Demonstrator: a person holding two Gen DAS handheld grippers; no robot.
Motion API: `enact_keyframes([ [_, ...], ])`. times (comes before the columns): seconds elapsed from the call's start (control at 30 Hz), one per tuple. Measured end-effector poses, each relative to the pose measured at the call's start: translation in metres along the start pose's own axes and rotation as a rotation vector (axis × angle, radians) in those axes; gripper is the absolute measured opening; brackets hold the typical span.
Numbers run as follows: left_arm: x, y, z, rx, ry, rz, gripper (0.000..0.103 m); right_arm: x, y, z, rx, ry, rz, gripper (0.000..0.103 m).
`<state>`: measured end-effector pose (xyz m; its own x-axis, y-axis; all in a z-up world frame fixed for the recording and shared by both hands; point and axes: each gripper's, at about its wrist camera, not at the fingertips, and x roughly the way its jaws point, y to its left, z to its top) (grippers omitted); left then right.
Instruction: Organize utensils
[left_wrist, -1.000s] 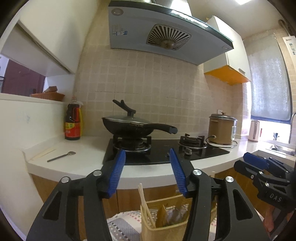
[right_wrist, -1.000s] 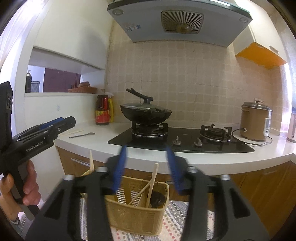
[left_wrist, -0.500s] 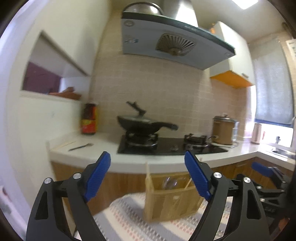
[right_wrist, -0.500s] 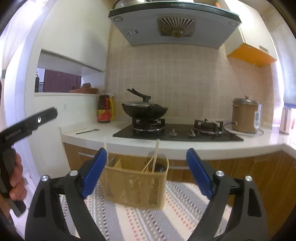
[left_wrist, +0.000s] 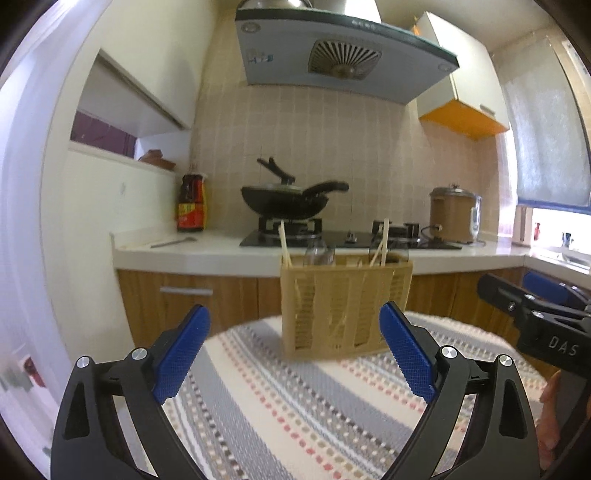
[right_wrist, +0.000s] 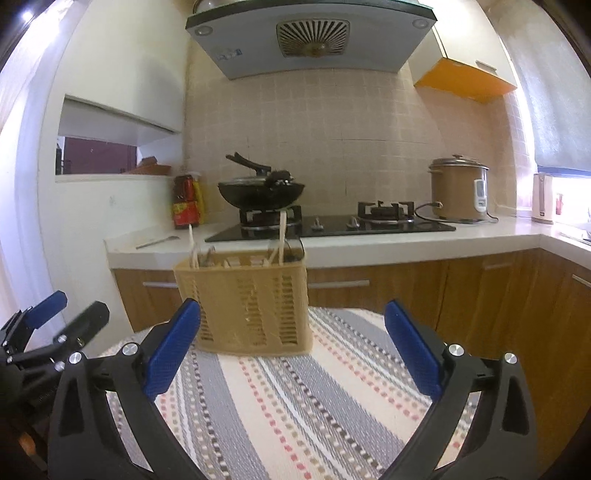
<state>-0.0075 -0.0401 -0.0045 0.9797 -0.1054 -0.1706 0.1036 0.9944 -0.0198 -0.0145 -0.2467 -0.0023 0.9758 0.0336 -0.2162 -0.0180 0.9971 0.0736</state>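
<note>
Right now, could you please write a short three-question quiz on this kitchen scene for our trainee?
1. True or false: the left gripper is shut on a spoon.
2. What does the basket stand on? A) the striped cloth B) the hob C) the floor
3. Fill in: on the left burner sits a black ____.

Key:
1. False: both it and the right gripper are open and empty, their jaws having just been opening.
2. A.
3. Wok, lid on.
</note>
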Motion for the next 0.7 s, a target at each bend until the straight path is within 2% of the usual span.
enact_keyframes([
  [0.17,-0.002,-0.001,-0.013,-0.002,-0.021,0.032,0.090,-0.003,0.003,-0.013,-0.005,-0.030,-0.011,0.095],
  [0.3,-0.010,-0.004,-0.017,0.022,-0.074,0.121,0.092,-0.008,0.004,-0.019,-0.006,-0.063,-0.028,0.095],
  [0.5,-0.014,0.000,-0.016,-0.004,-0.083,0.099,0.094,-0.005,-0.001,-0.026,0.021,-0.041,-0.041,0.095],
  [0.7,-0.012,0.006,-0.016,-0.029,-0.070,0.091,0.095,-0.010,0.007,-0.028,-0.021,-0.071,-0.050,0.095],
])
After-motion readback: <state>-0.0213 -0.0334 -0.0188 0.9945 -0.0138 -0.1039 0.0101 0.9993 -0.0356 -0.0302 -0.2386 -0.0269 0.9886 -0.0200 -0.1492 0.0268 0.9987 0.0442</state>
